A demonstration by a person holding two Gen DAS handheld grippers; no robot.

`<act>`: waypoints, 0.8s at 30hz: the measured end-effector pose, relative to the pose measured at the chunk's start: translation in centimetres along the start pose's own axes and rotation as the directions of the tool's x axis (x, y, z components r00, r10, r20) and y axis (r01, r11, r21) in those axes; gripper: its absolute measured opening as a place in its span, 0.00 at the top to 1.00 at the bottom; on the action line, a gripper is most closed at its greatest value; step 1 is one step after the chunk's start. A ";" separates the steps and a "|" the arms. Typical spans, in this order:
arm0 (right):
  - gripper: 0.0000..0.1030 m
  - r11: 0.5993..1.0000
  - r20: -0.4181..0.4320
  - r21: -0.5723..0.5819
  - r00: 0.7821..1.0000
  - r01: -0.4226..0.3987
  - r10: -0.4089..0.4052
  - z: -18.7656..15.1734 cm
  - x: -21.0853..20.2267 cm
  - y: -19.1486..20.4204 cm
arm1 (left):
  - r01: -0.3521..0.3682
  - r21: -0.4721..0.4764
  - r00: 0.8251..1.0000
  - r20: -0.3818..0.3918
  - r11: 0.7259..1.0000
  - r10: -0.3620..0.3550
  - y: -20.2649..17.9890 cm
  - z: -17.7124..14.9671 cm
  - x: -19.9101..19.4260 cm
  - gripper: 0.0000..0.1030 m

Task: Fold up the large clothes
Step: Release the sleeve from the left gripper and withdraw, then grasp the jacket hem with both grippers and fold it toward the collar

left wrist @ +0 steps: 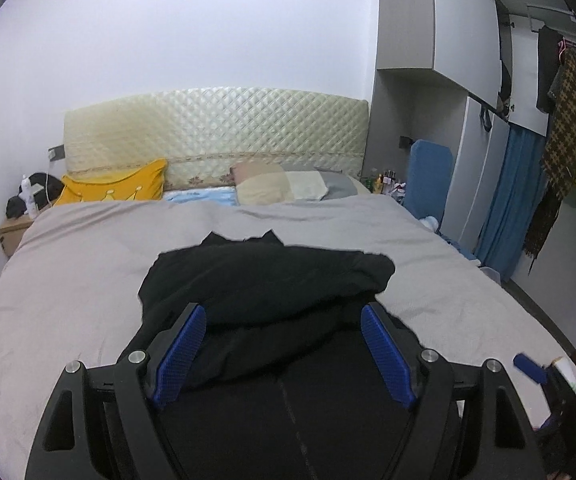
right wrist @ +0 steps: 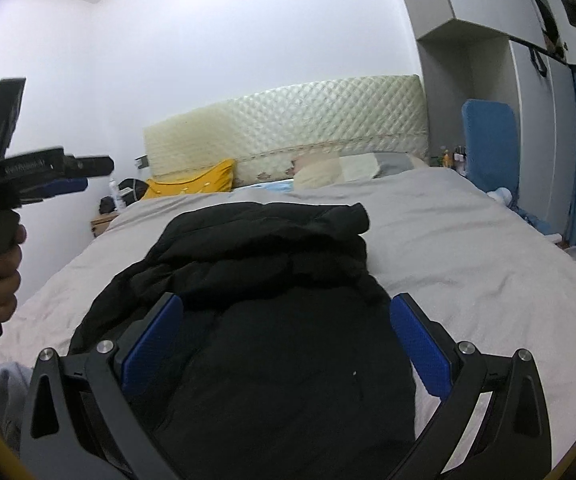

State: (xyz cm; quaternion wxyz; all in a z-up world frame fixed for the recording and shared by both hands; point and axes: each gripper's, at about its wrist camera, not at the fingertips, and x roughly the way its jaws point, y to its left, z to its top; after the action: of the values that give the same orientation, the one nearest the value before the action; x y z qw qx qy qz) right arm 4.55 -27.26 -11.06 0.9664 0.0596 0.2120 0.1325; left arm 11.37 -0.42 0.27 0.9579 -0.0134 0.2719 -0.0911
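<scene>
A large black garment (left wrist: 272, 280) lies partly folded on the grey bed cover (left wrist: 88, 272), its far part doubled over into a thick roll. My left gripper (left wrist: 284, 316) is open and empty, held above the garment's near part. In the right wrist view the same garment (right wrist: 272, 280) fills the centre. My right gripper (right wrist: 286, 308) is open and empty above it. The left gripper (right wrist: 68, 176) also shows at the left edge, held in a hand, raised above the bed. The right gripper's blue tip (left wrist: 528, 364) shows at the left view's right edge.
The bed's quilted headboard (left wrist: 216, 136) stands at the back with a yellow pillow (left wrist: 116, 188) and beige pillows (left wrist: 276, 184). A wooden nightstand (left wrist: 14, 232) is at far left. A wardrobe (left wrist: 448, 80), blue curtain (left wrist: 508, 200) and hanging clothes (left wrist: 568, 140) are on the right.
</scene>
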 end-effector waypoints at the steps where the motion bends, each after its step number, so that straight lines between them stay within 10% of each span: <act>1: 0.00 1.000 0.001 -0.015 1.000 0.003 -0.003 -0.1 -0.2 0.4 | -0.002 0.000 1.000 -0.003 1.000 0.002 0.4 -0.5 -0.3 0.23; 16: 0.00 0.999 -0.141 -0.016 0.989 -0.044 0.042 -1.2 2.4 -0.4 | -0.073 -0.079 0.993 -0.103 0.994 0.065 7.3 -10.4 2.4 0.23; 24: 0.00 0.994 -0.383 0.013 0.919 0.104 -0.092 -1.9 6.1 -6.1 | -0.068 -0.194 0.986 -0.163 0.979 0.036 10.7 -12.7 4.0 0.23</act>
State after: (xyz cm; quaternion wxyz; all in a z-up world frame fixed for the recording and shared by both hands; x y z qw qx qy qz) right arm 10.47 -31.28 -16.18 0.9109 0.0380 0.4010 0.0895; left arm 9.91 9.67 -13.42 0.9291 -0.0944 0.3554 -0.0390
